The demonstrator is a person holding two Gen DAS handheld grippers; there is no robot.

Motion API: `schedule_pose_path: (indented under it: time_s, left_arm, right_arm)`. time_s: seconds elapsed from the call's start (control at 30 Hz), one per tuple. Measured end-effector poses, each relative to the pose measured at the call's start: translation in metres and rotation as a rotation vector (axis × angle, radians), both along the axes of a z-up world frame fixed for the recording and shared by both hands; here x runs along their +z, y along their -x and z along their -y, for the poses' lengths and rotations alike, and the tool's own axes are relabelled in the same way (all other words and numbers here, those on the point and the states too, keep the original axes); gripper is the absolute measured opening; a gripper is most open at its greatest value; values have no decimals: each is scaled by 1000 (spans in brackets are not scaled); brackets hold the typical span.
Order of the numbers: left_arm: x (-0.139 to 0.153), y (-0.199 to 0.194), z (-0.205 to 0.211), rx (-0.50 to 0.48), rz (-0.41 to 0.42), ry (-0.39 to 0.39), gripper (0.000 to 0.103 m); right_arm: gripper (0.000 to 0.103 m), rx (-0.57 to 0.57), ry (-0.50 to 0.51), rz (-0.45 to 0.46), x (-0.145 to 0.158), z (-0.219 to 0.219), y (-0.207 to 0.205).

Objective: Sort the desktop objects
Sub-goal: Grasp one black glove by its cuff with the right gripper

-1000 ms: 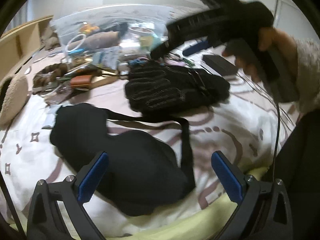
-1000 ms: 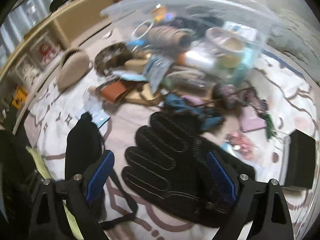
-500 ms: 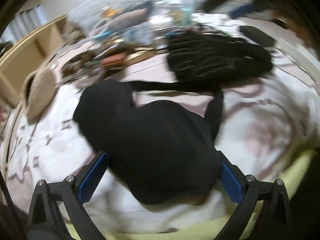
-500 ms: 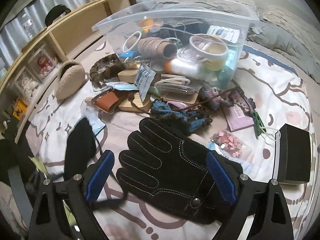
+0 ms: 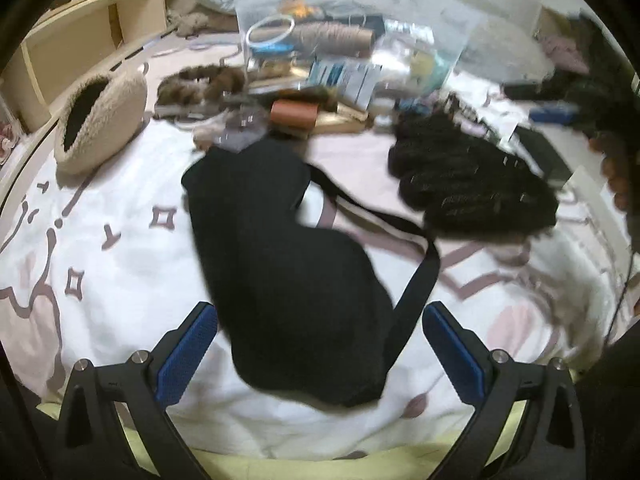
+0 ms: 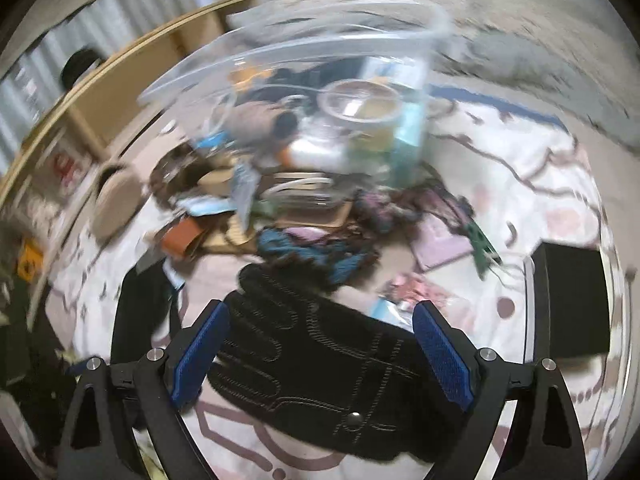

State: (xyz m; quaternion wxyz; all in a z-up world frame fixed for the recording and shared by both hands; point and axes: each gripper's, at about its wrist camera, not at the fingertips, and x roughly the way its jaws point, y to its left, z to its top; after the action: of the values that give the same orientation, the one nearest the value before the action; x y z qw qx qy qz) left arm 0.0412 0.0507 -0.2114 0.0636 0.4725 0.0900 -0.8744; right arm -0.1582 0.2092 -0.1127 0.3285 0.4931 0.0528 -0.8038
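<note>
A black sleep mask (image 5: 288,280) with a strap lies on the patterned bedspread, its near end between the fingers of my left gripper (image 5: 318,332), which is open and not pressing on it. To its right lies a black stitched glove (image 5: 472,184). In the right wrist view the glove (image 6: 320,360) sits flat between the blue pads of my right gripper (image 6: 320,332), which is open just above it. The mask (image 6: 140,312) shows at the left there. A hand (image 5: 616,176) holding the right gripper shows blurred at the left wrist view's right edge.
A clear plastic bin (image 6: 280,52) of odds and ends stands behind a heap of small items: a blue knit piece (image 6: 304,248), a brown leather case (image 5: 294,114), a green clip (image 6: 484,248). A black box (image 6: 568,304) lies right, a beige fleece pouch (image 5: 100,120) left, wooden shelves beyond.
The left view has swung left and rolled, so the mask now lies more upright between the fingers. The right gripper has left the top of that view. The glove now lies nearer the right gripper's pads.
</note>
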Motion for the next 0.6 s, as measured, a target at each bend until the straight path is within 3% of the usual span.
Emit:
schedule_pose_path:
  time_s: [0.2, 0.37, 0.43, 0.53, 0.6]
  left_arm:
    - [10, 16, 14, 67, -25, -71, 103]
    - [11, 16, 23, 105, -28, -67, 103]
    - [10, 17, 27, 120, -25, -60, 103]
    - [7, 27, 34, 150, -13, -40, 103]
    - [4, 34, 37, 169, -6, -40, 103]
  right_arm:
    - [93, -59, -5, 105, -28, -9, 32]
    - [93, -114, -54, 196, -58, -14, 50]
    - [93, -126, -68, 261, -70, -17, 49]
    - [93, -154, -42, 452, -93, -23, 38]
    - [93, -120, -72, 457, -95, -22, 26]
